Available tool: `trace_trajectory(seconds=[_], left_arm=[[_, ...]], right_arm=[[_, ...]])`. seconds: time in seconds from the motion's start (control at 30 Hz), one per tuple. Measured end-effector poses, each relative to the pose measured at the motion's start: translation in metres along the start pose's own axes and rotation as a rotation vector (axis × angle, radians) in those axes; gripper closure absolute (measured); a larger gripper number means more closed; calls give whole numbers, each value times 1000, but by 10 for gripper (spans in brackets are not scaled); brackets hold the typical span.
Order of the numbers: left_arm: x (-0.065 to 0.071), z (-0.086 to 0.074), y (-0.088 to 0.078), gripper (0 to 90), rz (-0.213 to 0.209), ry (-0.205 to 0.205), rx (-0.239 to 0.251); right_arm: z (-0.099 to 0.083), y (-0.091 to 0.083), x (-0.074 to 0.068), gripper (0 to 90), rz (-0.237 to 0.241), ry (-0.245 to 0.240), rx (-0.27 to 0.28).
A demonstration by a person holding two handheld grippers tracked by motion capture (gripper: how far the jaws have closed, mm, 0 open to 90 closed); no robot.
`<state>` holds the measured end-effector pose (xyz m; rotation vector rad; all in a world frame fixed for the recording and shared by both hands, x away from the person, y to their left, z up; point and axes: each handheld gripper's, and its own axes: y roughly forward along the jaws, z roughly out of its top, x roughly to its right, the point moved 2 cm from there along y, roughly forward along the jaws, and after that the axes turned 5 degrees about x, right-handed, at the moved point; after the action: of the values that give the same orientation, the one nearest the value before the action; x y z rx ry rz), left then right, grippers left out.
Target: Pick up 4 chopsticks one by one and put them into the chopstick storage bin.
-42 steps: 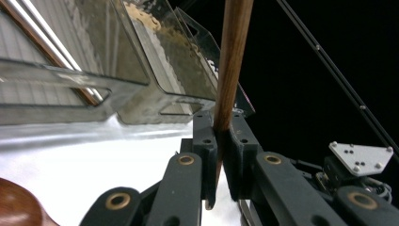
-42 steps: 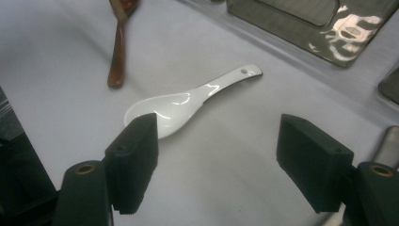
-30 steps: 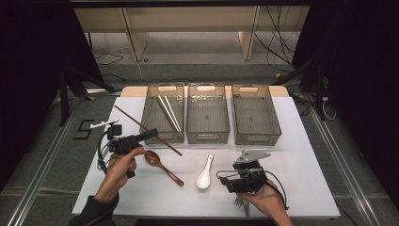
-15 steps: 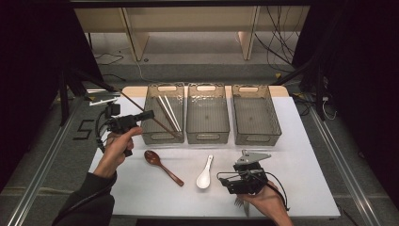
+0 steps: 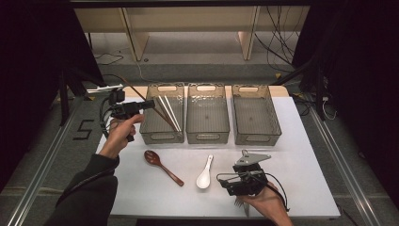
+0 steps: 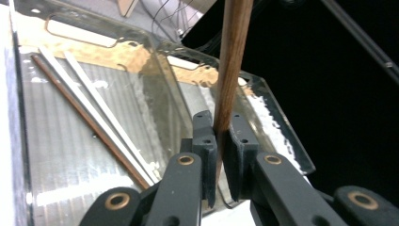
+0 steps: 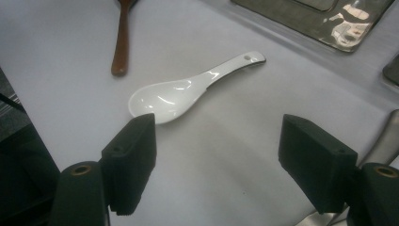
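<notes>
My left gripper (image 5: pixel 148 104) hangs at the near left corner of the left clear bin (image 5: pixel 162 137). Its jaws (image 6: pixel 219 129) are shut on a brown wooden chopstick (image 6: pixel 231 66), which slants up and away to the left (image 5: pixel 134 90). Two white chopsticks (image 6: pixel 89 110) and a thin brown one (image 6: pixel 80 99) lie in that bin. My right gripper (image 5: pixel 226 184) rests low at the table's front with its jaws (image 7: pixel 216 150) open and nothing between them. A white ceramic spoon (image 7: pixel 183 92) lies just ahead of it (image 5: pixel 205 174). A brown wooden spoon (image 5: pixel 162 165) lies to its left.
Two more clear bins, a middle one (image 5: pixel 207 137) and a right one (image 5: pixel 256 139), stand in a row with the left bin at the back of the white table (image 5: pixel 301 179). Black cables trail on the floor beyond.
My left hand has lifted the brown chopstick from the table's front left and carried it up and back to the left bin. The right gripper has stayed in place.
</notes>
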<state>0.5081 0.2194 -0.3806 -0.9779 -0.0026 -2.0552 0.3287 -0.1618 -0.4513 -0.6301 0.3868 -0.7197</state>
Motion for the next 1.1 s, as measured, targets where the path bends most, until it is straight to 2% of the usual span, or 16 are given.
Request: trace_trajectory(seconds=[0.17, 0.5, 0.7, 0.93, 1.1], left_arm=[[-3, 0, 13, 833, 27, -8, -36], [-3, -7, 34, 832, 66, 7, -93], [-3, -13, 43, 831, 79, 20, -125], [-4, -21, 49, 830, 87, 15, -161], [-5, -24, 53, 828, 108, 26, -186]], right_arm=[[0, 0, 0, 290, 2, -3, -1], [-1, 0, -1, 290, 7, -7, -10], [-1, -1, -1, 290, 7, -7, -11], [-1, -1, -1, 290, 8, -9, -12], [-1, -1, -1, 290, 9, -9, -12]])
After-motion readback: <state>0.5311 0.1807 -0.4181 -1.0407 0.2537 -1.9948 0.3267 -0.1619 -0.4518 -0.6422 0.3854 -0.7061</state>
